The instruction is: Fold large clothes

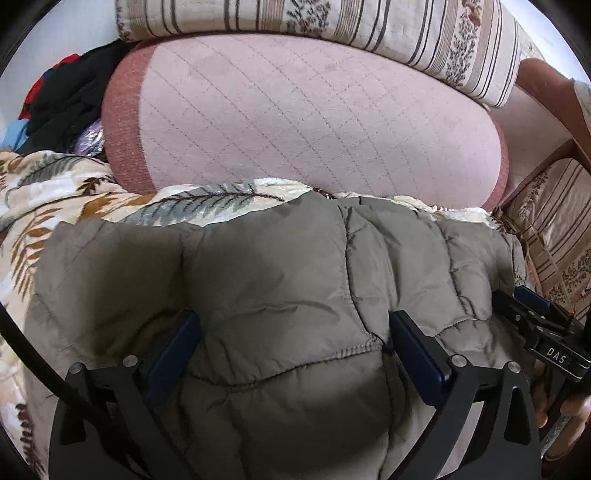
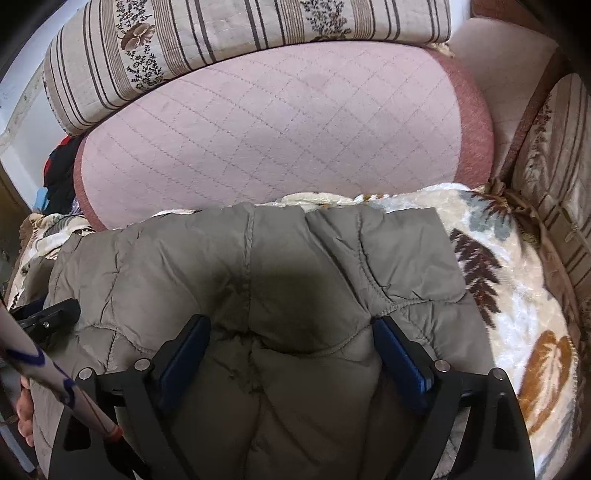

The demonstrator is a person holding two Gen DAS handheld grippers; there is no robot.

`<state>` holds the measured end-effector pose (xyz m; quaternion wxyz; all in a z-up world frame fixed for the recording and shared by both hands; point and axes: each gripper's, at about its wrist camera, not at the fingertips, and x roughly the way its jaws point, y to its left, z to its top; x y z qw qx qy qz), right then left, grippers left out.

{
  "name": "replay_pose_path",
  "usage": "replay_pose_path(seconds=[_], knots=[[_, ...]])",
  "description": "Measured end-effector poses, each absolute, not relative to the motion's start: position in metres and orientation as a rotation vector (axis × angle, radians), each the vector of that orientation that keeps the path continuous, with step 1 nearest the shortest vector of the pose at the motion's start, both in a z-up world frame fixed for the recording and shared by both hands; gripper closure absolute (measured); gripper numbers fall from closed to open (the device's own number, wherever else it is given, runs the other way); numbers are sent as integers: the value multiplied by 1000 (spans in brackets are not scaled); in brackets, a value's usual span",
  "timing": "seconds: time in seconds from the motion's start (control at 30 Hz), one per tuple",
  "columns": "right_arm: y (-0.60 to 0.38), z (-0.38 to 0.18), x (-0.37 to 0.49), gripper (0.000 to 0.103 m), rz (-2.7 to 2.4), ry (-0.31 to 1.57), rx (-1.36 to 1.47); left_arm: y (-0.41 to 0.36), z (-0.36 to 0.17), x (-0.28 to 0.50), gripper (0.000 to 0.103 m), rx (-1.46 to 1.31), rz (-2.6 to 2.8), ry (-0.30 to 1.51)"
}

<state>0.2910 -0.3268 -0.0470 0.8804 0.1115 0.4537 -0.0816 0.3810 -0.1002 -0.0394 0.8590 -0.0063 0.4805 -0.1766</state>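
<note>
A grey-olive quilted puffer jacket (image 1: 280,280) lies folded on a cream leaf-patterned blanket (image 1: 55,192). My left gripper (image 1: 293,325) is open, its blue-padded fingers wide apart over the jacket's near part. My right gripper (image 2: 291,328) is open too, fingers spread over the same jacket (image 2: 258,266), which bulges up between them. The right gripper also shows at the right edge of the left wrist view (image 1: 543,325). The left gripper shows at the left edge of the right wrist view (image 2: 48,317). Neither holds cloth that I can see.
A pink quilted cushion (image 1: 314,122) lies just beyond the jacket, with a striped floral bolster (image 1: 332,26) behind it. A pile of dark and red clothes (image 1: 70,96) sits at the far left. A striped sofa arm (image 2: 557,158) rises on the right.
</note>
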Motion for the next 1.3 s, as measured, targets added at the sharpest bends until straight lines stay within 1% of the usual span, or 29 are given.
replay_pose_path(seconds=[0.2,0.33,0.47,0.6,0.7,0.8,0.9,1.1,1.3], knots=[[-324,-11,239,9,-157,871,259,-56,-2,329,1,-64,-358,937],[-318,-1,193,9,-147,854,267,-31,-5,300,1,-24,-296,915],[-315,-6,157,9,-145,876,278,-4,-16,283,1,-26,-235,950],[-316,-8,130,9,-154,892,284,27,-18,257,1,-62,-184,938],[-318,-11,114,9,-160,901,291,41,-25,237,1,-21,-144,928],[-317,-18,98,9,-172,927,304,55,-36,228,1,4,-96,950],[-316,-24,82,9,-179,947,318,79,-41,222,1,-28,-49,960],[-312,-36,54,9,-182,994,339,118,-38,207,1,-64,18,957],[-304,-33,41,9,-176,995,357,136,-34,184,1,-86,45,968]])
